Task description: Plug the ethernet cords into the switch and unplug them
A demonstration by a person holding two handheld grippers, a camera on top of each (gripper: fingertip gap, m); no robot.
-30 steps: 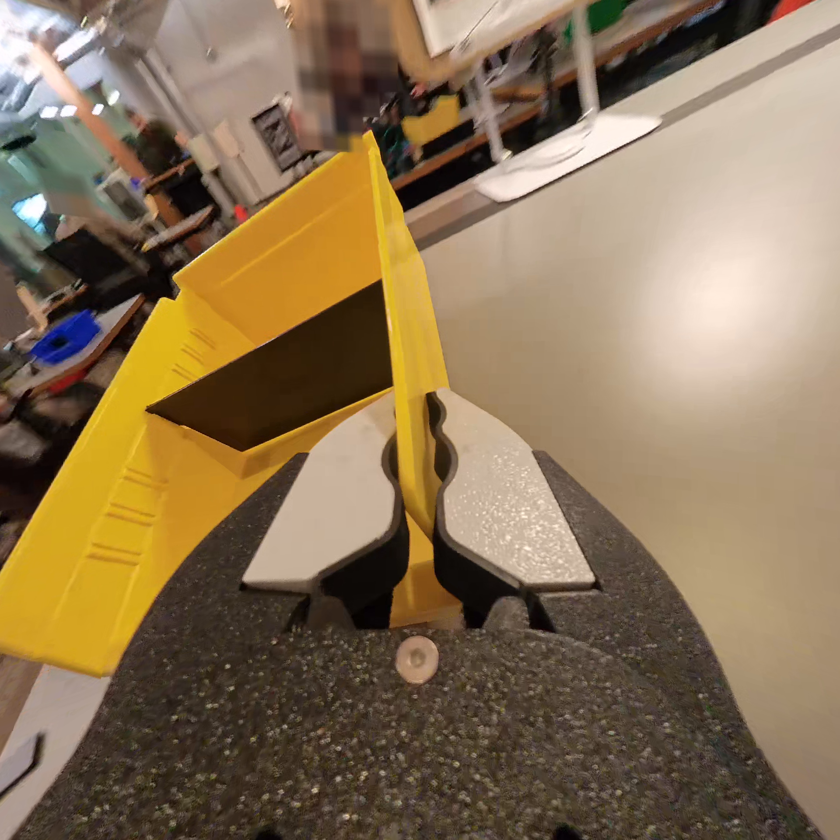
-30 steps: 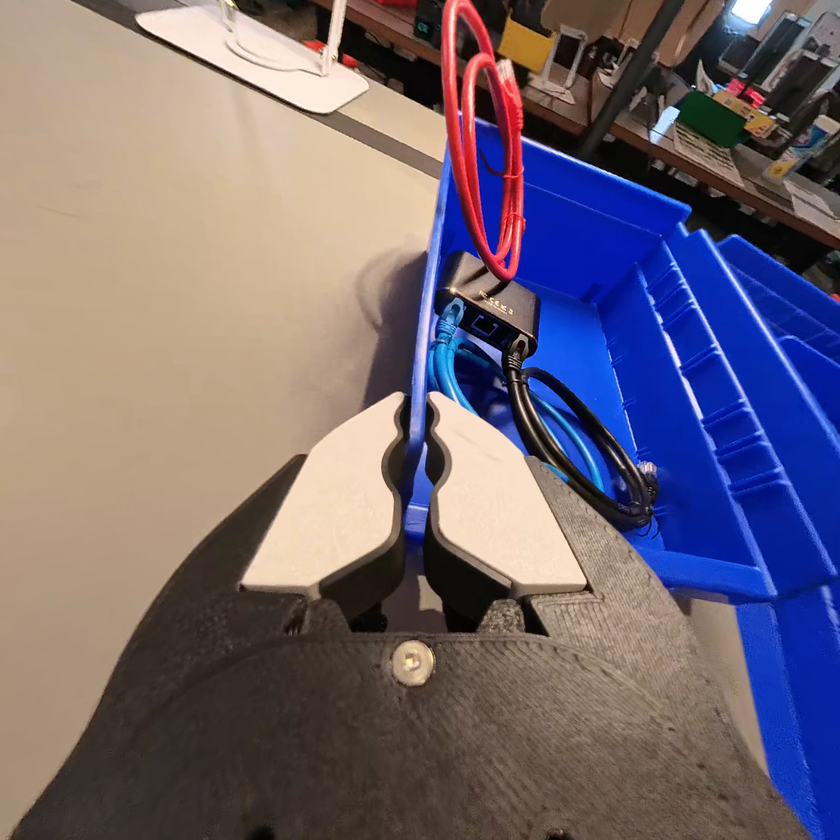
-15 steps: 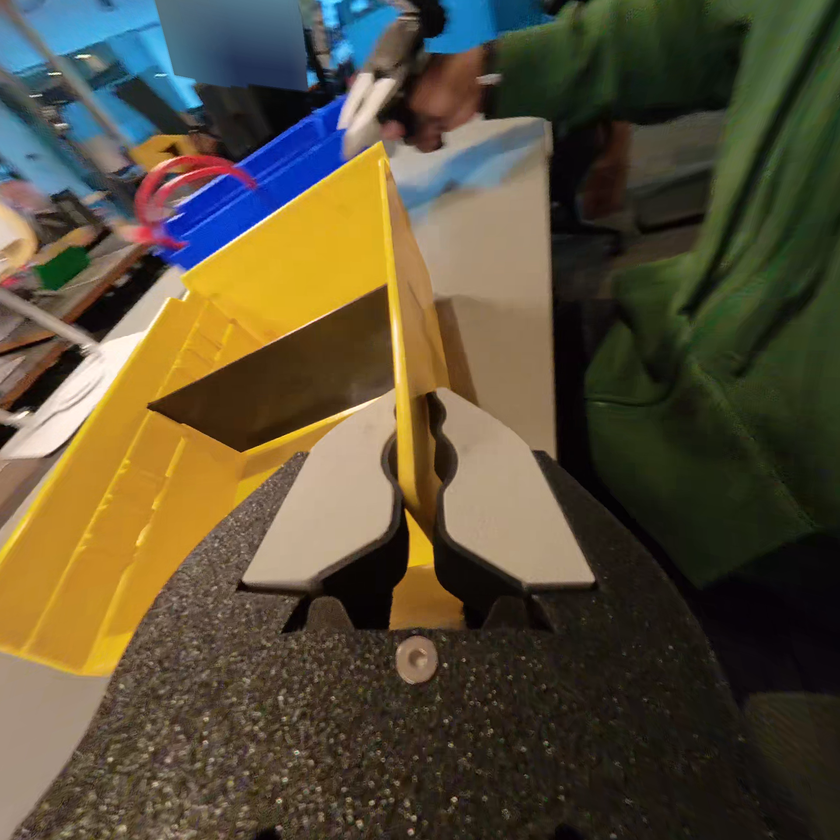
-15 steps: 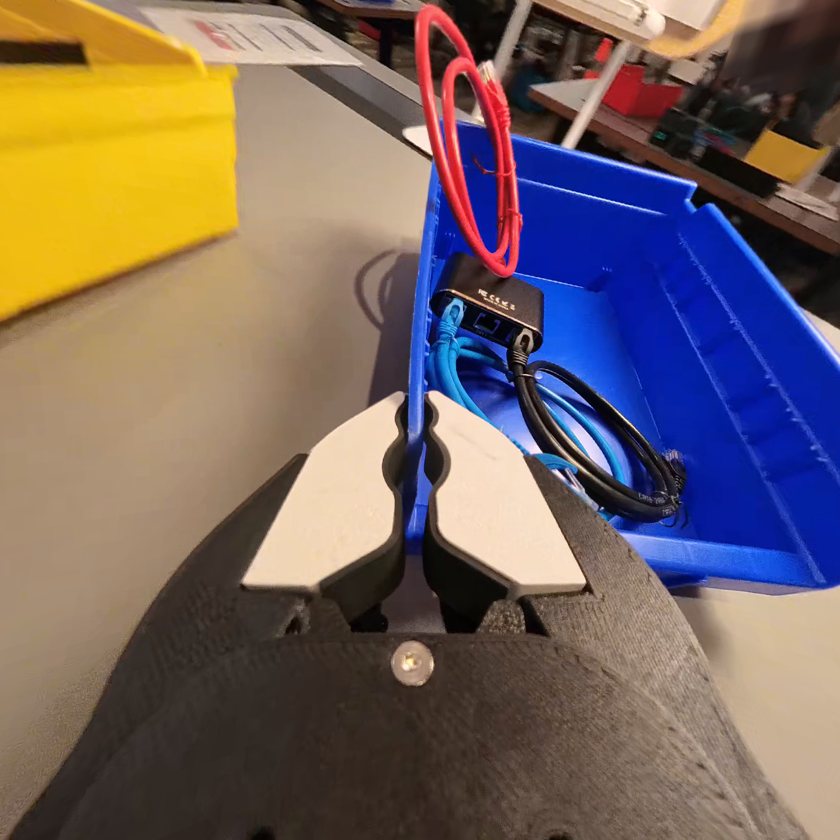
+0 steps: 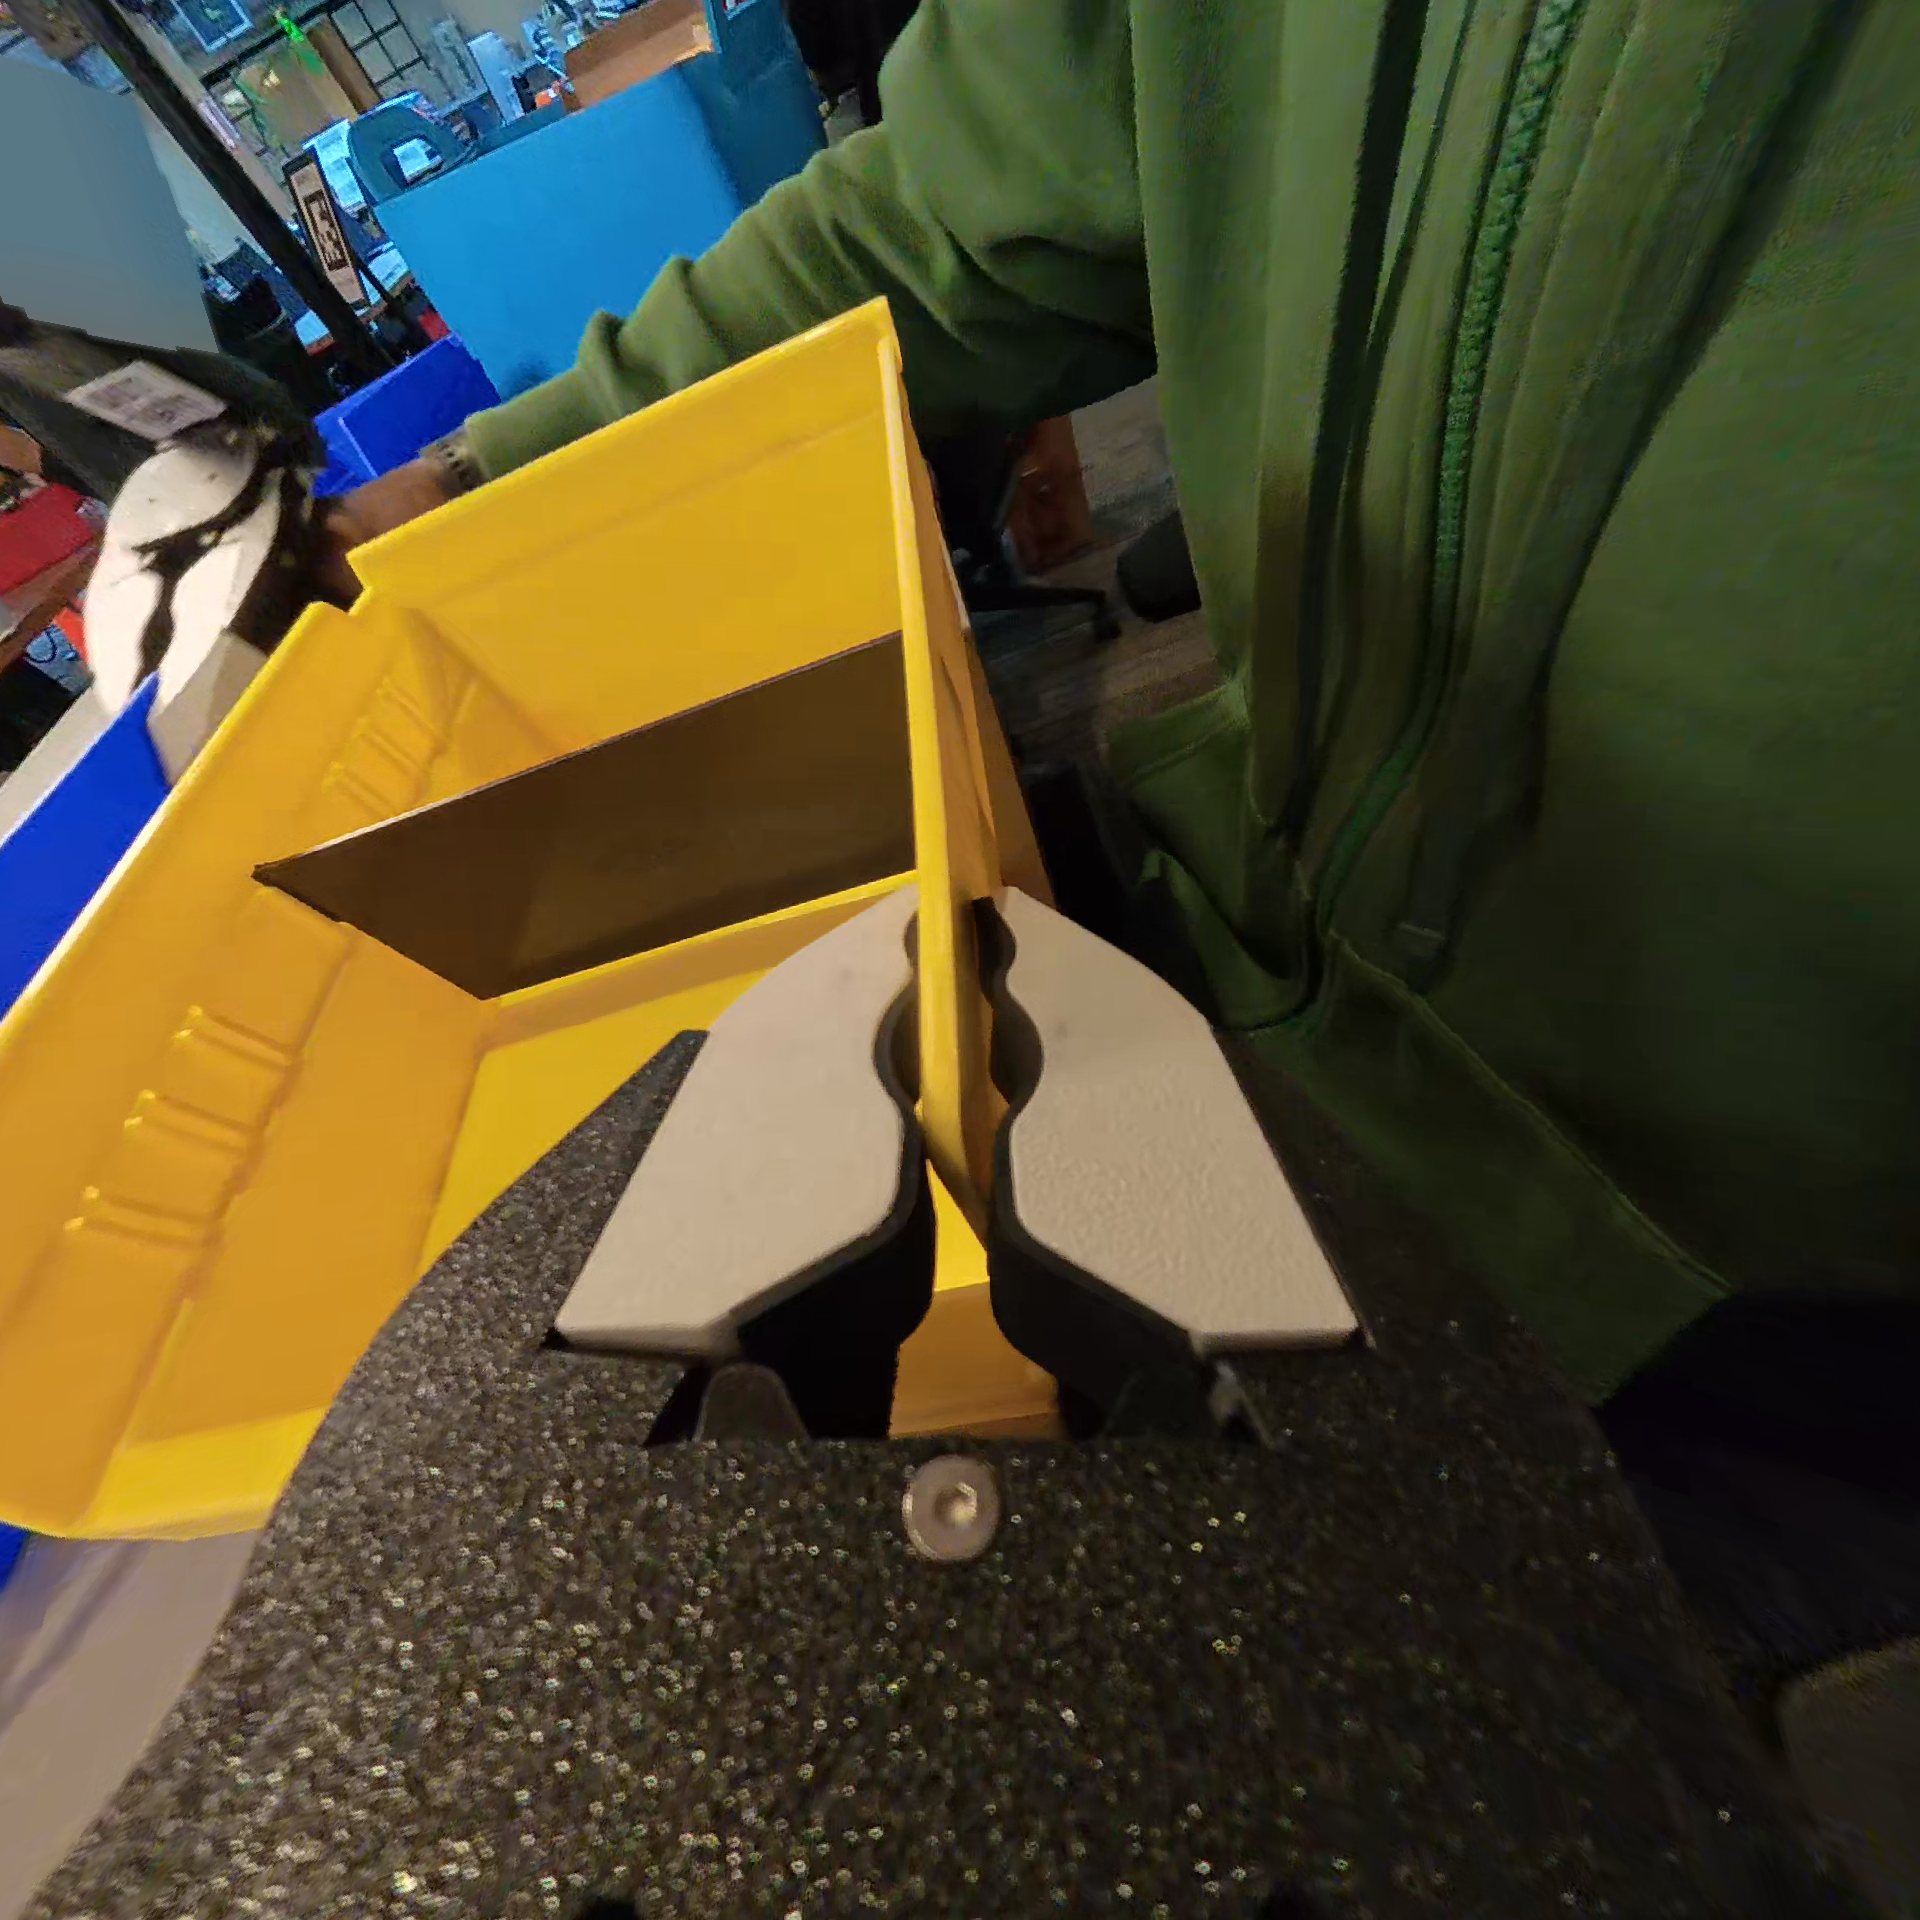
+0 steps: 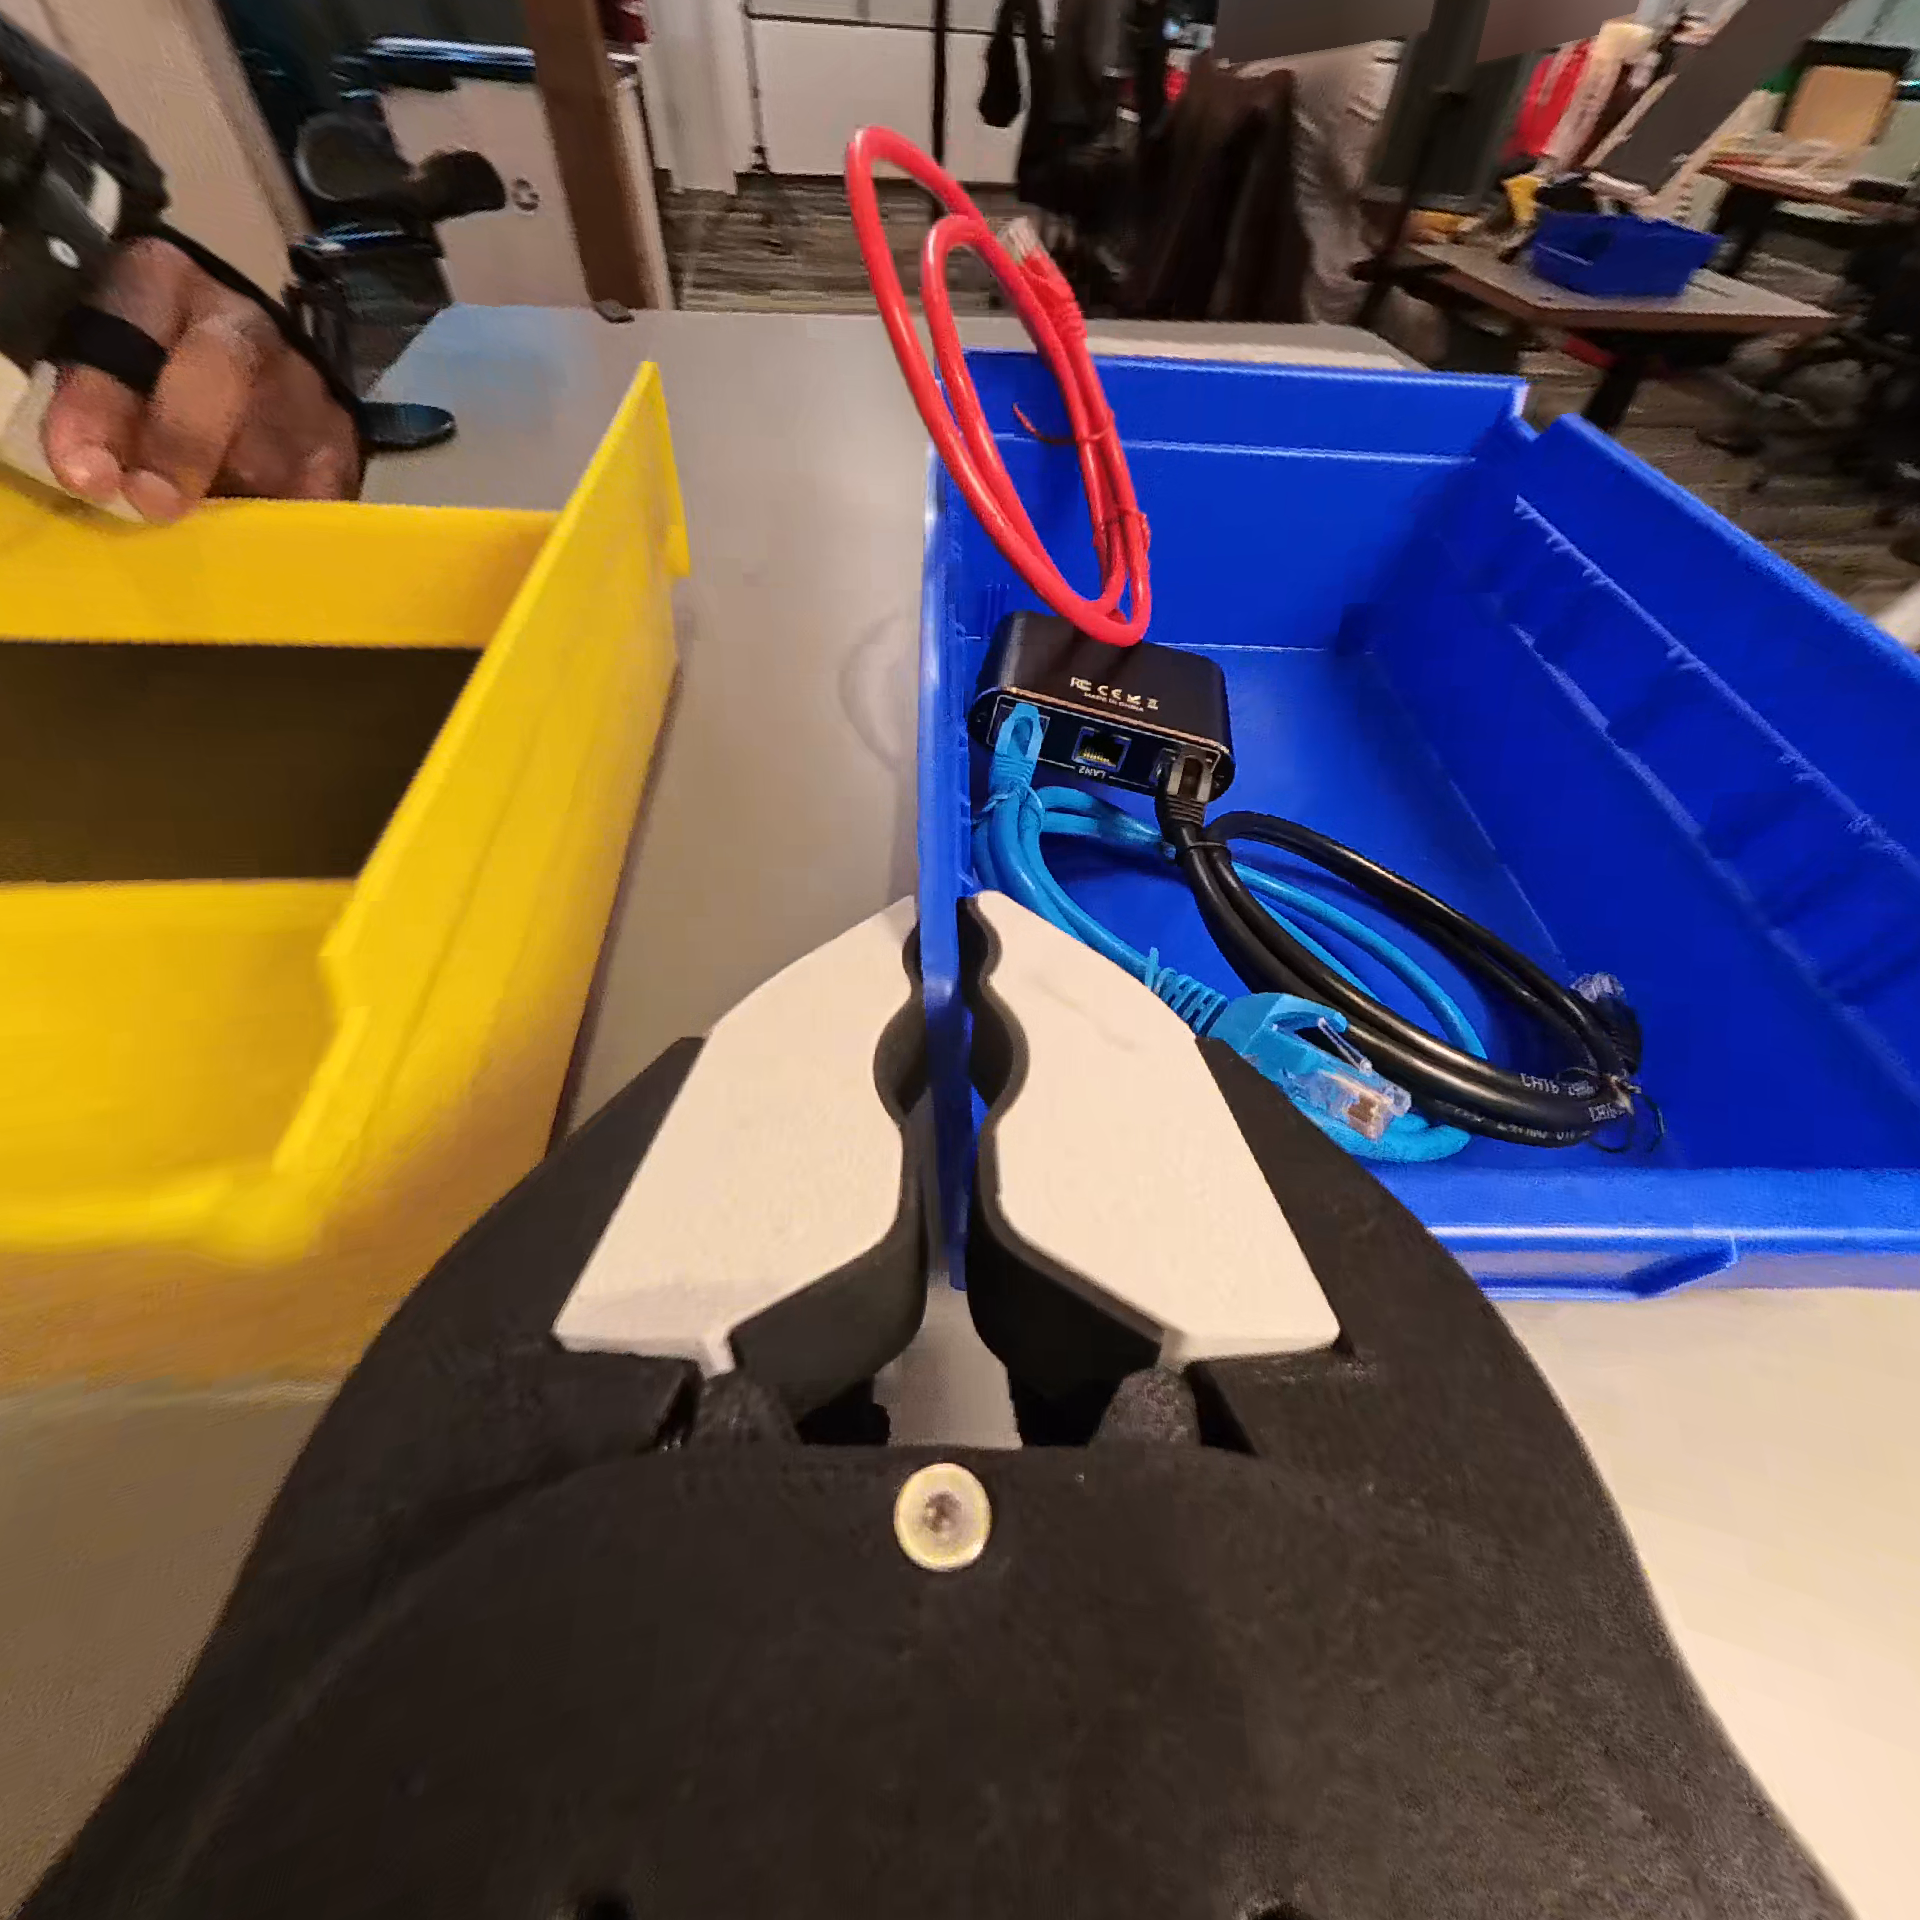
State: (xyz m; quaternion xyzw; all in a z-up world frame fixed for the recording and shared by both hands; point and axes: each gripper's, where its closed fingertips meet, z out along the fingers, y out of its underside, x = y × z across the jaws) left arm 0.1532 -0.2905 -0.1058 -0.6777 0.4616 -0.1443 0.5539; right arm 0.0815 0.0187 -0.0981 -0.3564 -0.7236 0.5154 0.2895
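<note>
Left gripper (image 5: 951, 1029) clamping yellow bin (image 5: 312, 1039) side wall, black divider (image 5: 623, 862) standing inside at 11 o'clock

Right gripper (image 6: 940, 1029) pinching blue bin (image 6: 1455, 1236) left wall; blue cord (image 6: 1091, 883) and black cord (image 6: 1403, 966) lying coiled at 1 o'clock, plugging into black switch (image 6: 1101, 686); red cord (image 6: 997, 416) looping up beyond, at 12

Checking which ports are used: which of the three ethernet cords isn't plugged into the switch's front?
The red ethernet cord: it loops upward above the black switch, while the blue cord and black cord sit in front ports.
</note>
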